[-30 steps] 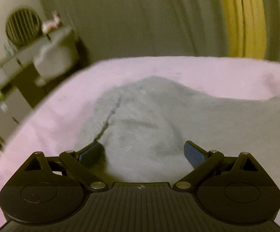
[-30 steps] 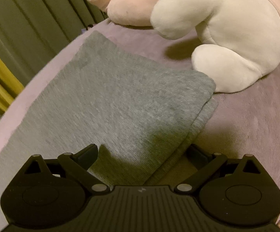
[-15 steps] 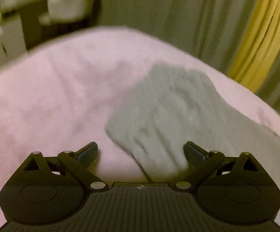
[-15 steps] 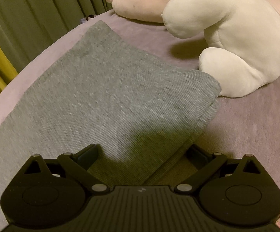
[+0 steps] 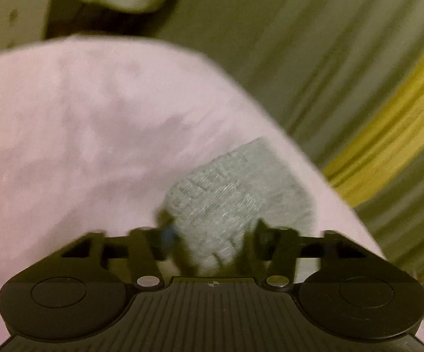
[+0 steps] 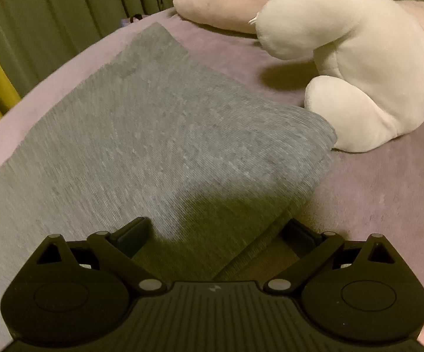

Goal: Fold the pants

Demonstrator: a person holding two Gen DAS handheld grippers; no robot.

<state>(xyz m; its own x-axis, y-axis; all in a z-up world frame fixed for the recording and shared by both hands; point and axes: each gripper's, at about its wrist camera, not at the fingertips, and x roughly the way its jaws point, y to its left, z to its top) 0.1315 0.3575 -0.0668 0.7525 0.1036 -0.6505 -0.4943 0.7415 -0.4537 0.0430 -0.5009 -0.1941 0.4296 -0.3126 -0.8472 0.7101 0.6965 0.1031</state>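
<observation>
The grey pants (image 6: 159,135) lie flat on the pink bed cover (image 6: 373,193), folded along their length, with one end near the stuffed toy. My right gripper (image 6: 216,233) is open and low over the near edge of the pants, its fingers astride the doubled edge. In the blurred left wrist view the other end of the pants (image 5: 241,193) sits between the fingers of my left gripper (image 5: 212,234). The jaws there are narrower than before, with cloth between them; the blur hides whether they press it.
A large cream and pink stuffed toy (image 6: 358,67) lies on the bed to the right of the pants. Green curtains (image 6: 36,17) with a yellow stripe (image 5: 393,135) hang past the bed's far edge. Furniture (image 5: 12,8) stands beyond the bed's left corner.
My left gripper has swung left along the pants to their end and its jaws have narrowed around the cloth. My right gripper has shifted only slightly and stays open.
</observation>
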